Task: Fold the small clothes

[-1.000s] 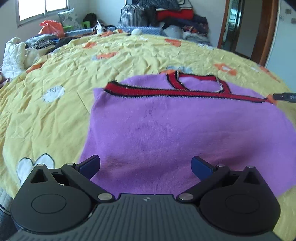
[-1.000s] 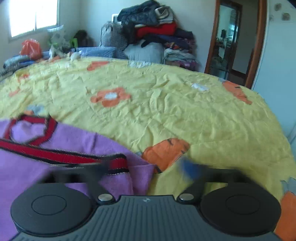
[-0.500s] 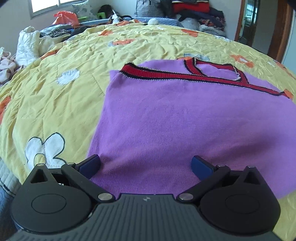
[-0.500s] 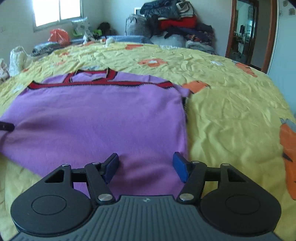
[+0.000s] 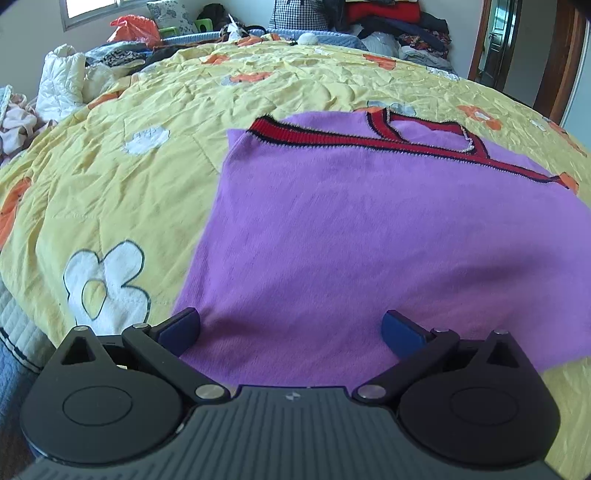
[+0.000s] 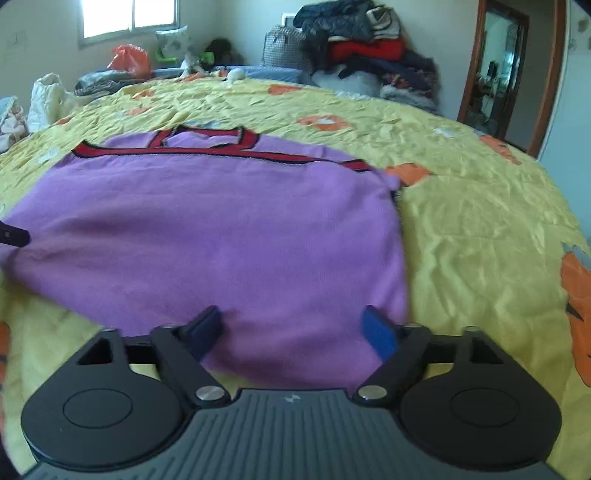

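Note:
A purple knit top with red and black trim lies flat on the yellow bedspread, trim at the far edge. My left gripper is open over the top's near left corner, its left pad at the cloth's side edge. In the right wrist view the same top fills the middle. My right gripper is open over the near right corner, its right pad close to the side edge. A fingertip of the left gripper shows at the far left of that view.
The yellow bedspread with orange and white flowers stretches right and beyond the top. A pile of folded clothes stands at the far wall. A white jacket and an orange bag lie at the far left. A doorway is at the right.
My right gripper has swung from the top's far right corner to its near right corner. My left gripper has drawn slightly lower and closer over the near left corner. Both stay open.

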Demonstrator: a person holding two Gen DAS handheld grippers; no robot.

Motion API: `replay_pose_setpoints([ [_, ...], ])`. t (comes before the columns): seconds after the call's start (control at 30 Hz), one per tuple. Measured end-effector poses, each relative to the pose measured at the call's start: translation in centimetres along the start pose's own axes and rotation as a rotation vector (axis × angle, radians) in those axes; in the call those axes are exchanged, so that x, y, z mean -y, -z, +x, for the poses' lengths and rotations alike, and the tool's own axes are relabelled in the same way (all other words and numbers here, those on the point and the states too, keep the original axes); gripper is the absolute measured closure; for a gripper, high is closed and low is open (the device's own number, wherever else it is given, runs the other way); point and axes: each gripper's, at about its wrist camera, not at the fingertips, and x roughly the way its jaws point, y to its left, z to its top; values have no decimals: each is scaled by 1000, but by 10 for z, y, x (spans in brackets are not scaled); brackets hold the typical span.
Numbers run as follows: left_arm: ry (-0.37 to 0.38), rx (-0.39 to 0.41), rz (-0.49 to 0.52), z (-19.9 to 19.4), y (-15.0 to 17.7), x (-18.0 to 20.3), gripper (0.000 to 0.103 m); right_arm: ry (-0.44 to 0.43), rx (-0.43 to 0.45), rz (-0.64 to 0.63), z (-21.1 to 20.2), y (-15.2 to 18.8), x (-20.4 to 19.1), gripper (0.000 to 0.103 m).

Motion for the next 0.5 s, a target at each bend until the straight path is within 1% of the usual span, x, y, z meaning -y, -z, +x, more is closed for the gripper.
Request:
replay_pose_setpoints([
  [0.03, 1, 2, 3, 1, 2, -2, 0, 1, -2, 8, -2, 2, 4, 8],
  [0.07, 5, 4, 7, 1, 4, -4, 0, 5, -10, 13, -3, 3, 7, 6],
  [0.1, 14, 4, 7, 1, 5, -7, 0, 23, -26, 26, -3, 3, 9, 0],
  [0.17, 34, -16, 1, 0, 1, -16, 0, 29, -41, 56, -6, 1, 7, 0],
  [0.23, 72, 3, -24, -6, -9, -32, 0, 24, -16, 31, -15, -1, -8, 0],
  [0.3, 52, 52, -11, -9, -22, -49, 0, -4, 37, 7, -23, -3, -31, 0],
  [0.33, 40, 65, 6, -7, -31, -57, 0, -29, 60, -7, -26, -5, -45, 0],
  [0.37, 51, 59, 17, -2, -41, -66, 0, -63, 71, -22, -27, -7, -59, 0],
  [0.4, 98, 47, 25, 5, -52, -75, 0, -98, 78, -39, -27, -9, -73, 0],
  [0.43, 162, 41, 18, 12, -63, -85, 0, -125, 84, -53, -26, -11, -87, 0],
  [0.5, 294, 27, -28, 31, -85, -105, 0, -154, 82, -80, -21, -14, -114, 0],
])
